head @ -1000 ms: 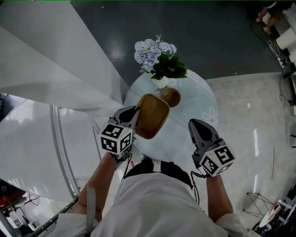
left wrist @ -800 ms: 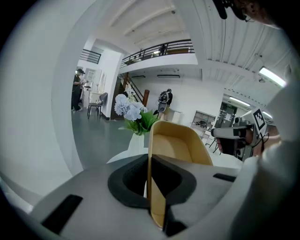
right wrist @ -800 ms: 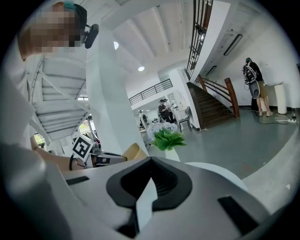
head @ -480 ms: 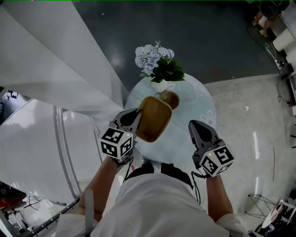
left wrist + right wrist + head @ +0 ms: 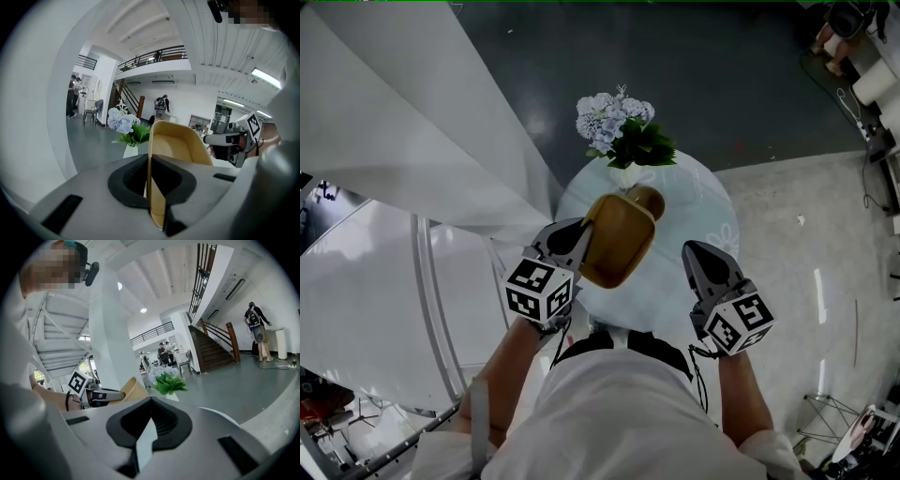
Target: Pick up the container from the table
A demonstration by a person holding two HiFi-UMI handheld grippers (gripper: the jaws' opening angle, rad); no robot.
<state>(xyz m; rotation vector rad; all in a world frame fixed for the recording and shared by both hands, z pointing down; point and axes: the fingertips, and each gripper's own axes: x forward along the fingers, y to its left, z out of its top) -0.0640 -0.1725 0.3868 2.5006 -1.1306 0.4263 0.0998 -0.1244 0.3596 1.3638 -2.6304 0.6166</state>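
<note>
A tan wooden container (image 5: 617,239) with rounded corners hangs tilted above the round glass table (image 5: 698,202). My left gripper (image 5: 581,240) is shut on its near rim. In the left gripper view the rim (image 5: 151,197) stands edge-on between the black pads, and the container's hollow (image 5: 176,143) faces right. My right gripper (image 5: 698,251) hovers over the table's near right part, shut with nothing in it. From the right gripper view, my right gripper (image 5: 147,437) looks past the container (image 5: 133,389) at its left.
A small round wooden bowl (image 5: 651,199) sits on the table just behind the lifted container. A white vase with blue flowers and green leaves (image 5: 623,131) stands at the table's far edge. A white staircase wall (image 5: 412,141) runs along the left.
My left gripper has risen with the container, which now overlaps the small round bowl in the head view. The right gripper has kept still.
</note>
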